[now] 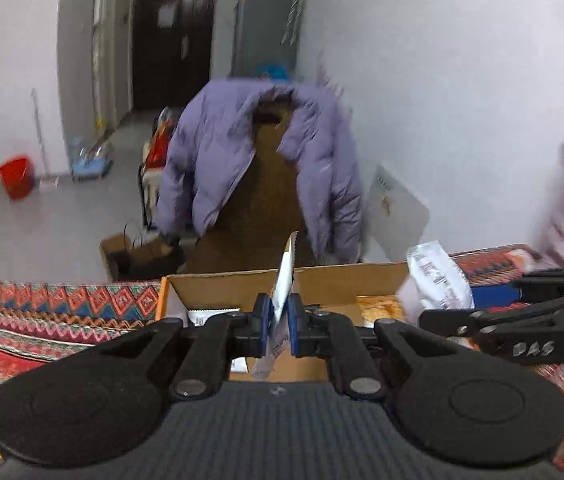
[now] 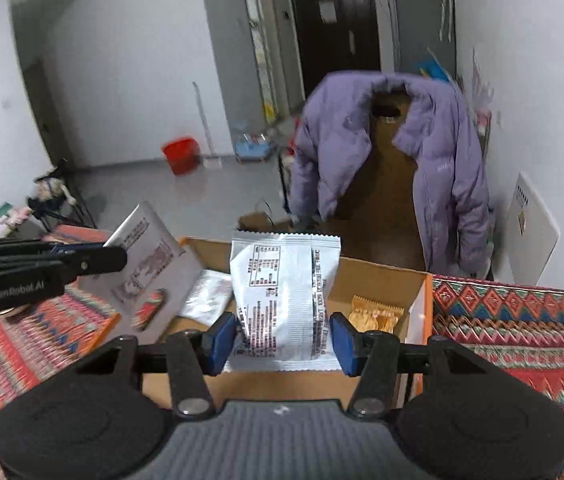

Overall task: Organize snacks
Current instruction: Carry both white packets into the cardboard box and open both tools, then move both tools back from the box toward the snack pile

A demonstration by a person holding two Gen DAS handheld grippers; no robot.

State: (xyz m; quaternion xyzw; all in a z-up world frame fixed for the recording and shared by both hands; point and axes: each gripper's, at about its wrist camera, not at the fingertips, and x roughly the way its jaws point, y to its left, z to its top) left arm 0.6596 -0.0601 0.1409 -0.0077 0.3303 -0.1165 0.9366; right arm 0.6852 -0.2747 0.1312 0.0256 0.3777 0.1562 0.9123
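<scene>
The left hand-held gripper (image 1: 279, 322) pinches a thin white packet (image 1: 284, 280) edge-on above an open cardboard box (image 1: 221, 288) on the patterned worktop (image 1: 41, 320). The right hand-held gripper (image 1: 422, 318) holds a white snack bag (image 1: 438, 276) alongside. A purple jacket (image 1: 241, 152) hangs beyond.

In my right tongs stands a white crinkly snack packet (image 2: 286, 296) with dark print, upright. My left tongs pinch a flat white packet (image 1: 284, 284) edge-on. Both hang over the open brown cardboard box (image 2: 378, 276), where an orange wrapper (image 2: 376, 314) lies.
</scene>
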